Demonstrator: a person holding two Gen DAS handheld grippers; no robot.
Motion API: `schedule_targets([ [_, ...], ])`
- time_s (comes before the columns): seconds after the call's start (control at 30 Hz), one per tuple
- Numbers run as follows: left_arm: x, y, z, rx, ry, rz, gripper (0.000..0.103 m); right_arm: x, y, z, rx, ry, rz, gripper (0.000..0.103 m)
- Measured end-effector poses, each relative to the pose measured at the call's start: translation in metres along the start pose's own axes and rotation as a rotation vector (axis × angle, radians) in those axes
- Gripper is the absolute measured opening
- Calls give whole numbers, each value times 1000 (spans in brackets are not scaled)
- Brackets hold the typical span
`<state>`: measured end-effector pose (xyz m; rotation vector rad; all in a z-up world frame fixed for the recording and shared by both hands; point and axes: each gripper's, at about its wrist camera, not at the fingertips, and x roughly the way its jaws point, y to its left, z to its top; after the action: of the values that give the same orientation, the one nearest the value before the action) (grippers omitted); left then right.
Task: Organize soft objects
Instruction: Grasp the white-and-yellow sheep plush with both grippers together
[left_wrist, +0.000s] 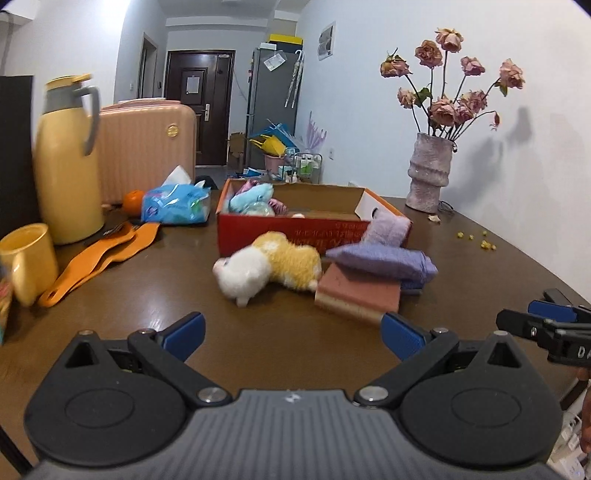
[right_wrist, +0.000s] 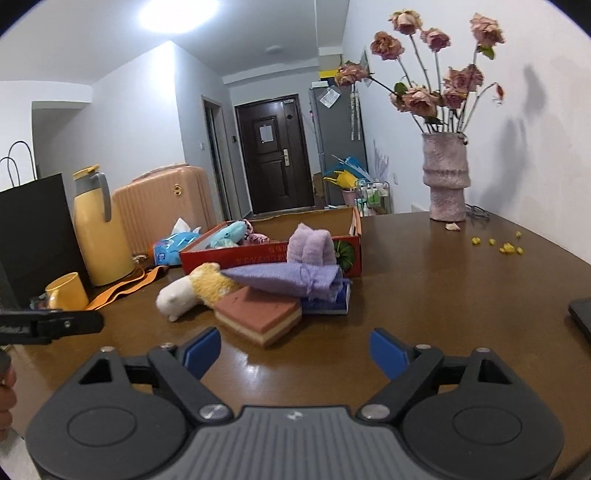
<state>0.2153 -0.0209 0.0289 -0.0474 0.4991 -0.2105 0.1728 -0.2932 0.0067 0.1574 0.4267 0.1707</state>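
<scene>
Both tongs, left (left_wrist: 293, 334) and right (right_wrist: 295, 352), wide, empty; plush toy (left_wrist: 271, 264) beyond.

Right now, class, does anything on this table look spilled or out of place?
Yes. Small yellow crumbs lie scattered on the brown wooden table near the rough pink vase. A fluffy yellow-and-white plush toy lies tipped over outside the red cardboard box.

A white-and-yellow fluffy plush toy (left_wrist: 269, 264), a lilac folded cloth (left_wrist: 384, 258) and a pink-topped, cream-layered sponge block (left_wrist: 360, 291) lie before a red cardboard box (left_wrist: 291, 230) on the glossy brown tabletop (left_wrist: 258, 332).
</scene>
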Motion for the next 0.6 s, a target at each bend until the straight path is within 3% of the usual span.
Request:
schedule_targets([
  [0.13, 39, -1, 25, -2, 1, -7, 103, 33, -8, 21, -4, -2, 4, 83],
  [0.3, 81, 19, 44, 49, -37, 69, 103, 74, -2, 42, 10, 12, 95, 74],
  [0.37, 100, 35, 46, 16, 11, 111, 103, 91, 9, 49, -19, 17, 130, 68],
  [0.5, 131, 58, 44, -62, 79, 60, 103, 136, 34, 68, -73, 22, 222, 65],
  [0.6, 142, 73, 46, -149, 89, 66, 101, 182, 50, 81, -105, 87, 283, 60],
])
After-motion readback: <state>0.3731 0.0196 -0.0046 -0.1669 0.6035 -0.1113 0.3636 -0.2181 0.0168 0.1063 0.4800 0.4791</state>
